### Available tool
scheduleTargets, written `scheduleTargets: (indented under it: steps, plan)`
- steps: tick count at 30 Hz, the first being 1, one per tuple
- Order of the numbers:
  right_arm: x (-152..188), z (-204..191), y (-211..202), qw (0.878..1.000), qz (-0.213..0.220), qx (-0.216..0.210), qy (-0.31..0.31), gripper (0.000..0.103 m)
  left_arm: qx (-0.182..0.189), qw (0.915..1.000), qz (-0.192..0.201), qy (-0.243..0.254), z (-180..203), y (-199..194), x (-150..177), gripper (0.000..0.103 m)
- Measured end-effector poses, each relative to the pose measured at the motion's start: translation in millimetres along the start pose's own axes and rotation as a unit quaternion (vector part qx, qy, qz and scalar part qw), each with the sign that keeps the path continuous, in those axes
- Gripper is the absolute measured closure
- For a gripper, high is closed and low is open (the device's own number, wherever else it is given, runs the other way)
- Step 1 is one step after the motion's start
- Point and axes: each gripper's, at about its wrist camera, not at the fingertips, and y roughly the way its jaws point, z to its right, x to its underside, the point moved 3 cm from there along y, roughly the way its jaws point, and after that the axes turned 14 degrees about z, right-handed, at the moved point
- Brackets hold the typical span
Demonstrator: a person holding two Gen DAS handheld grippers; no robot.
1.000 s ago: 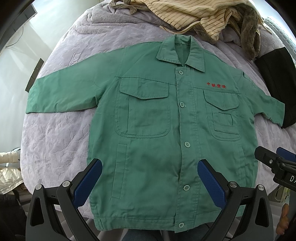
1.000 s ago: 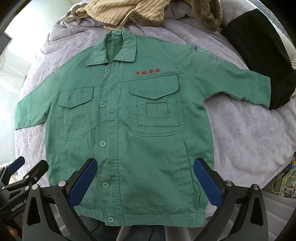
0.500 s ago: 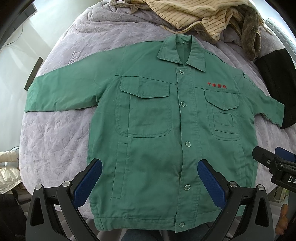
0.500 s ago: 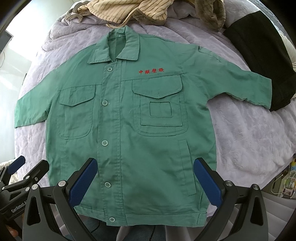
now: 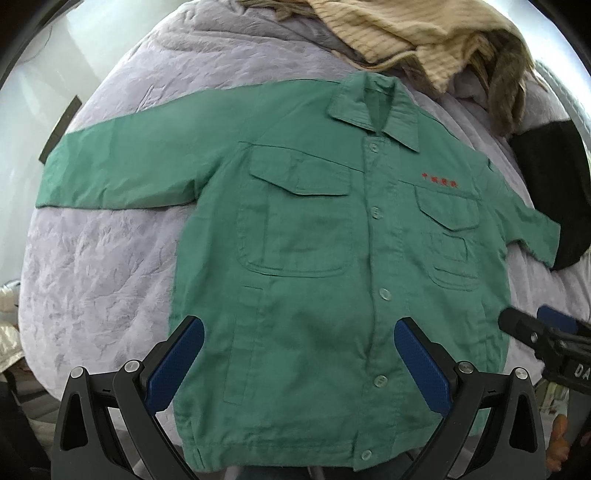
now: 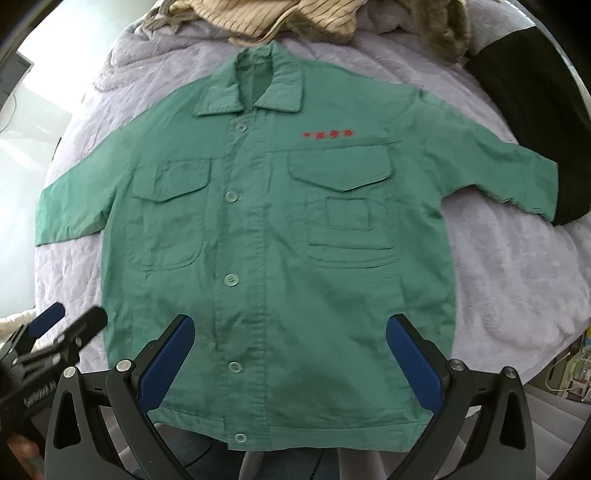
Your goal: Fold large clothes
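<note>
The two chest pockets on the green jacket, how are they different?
The pocket under the red letters has a small extra patch sewn on its front; the other pocket is plain. The first sits below red embroidered writing; nothing is written above the second. Both are green like the jacket, have pointed flaps, and lie flat, one on each side of the button row.

- A bed under a wrinkled lilac quilted cover [image 5: 92, 266]
- A green button-front work jacket [image 5: 314, 258] spread flat on it
- Heaped cream striped clothes [image 5: 399, 33] at the far edge
- A black garment [image 6: 532, 122] at the right
</note>
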Motion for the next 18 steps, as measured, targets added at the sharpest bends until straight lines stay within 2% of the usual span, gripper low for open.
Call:
scheduleTargets:
  steps: [5,8,10,13,18]
  plan:
    - [2.5,-33.9,24.3,0.999,-0.014,-0.02,-0.021,0.0,-0.018,0.9985,0.002,-0.051,-56.8,18.7,-5.9,0.0]
    - [3.5,-59.9,37.8,0.999,-0.003,-0.039,-0.037,0.0,-0.026,0.995,0.013,-0.095,-101.5,32.3,-13.3,0.0]
    - [4.9,-78.3,47.9,0.998,0.018,-0.02,-0.06,0.0,-0.035,0.9918,0.039,-0.117,-132.6,41.3,-20.5,0.0]
    - [7.7,-102.7,63.4,0.994,0.047,-0.015,-0.095,0.0,-0.049,0.9858,0.084,-0.137,-175.5,55.9,-31.0,0.0]
    - [13.2,-141.3,96.8,0.989,0.061,-0.046,-0.129,0.0,-0.063,0.9703,0.165,-0.165,-251.2,86.3,-57.1,0.0]
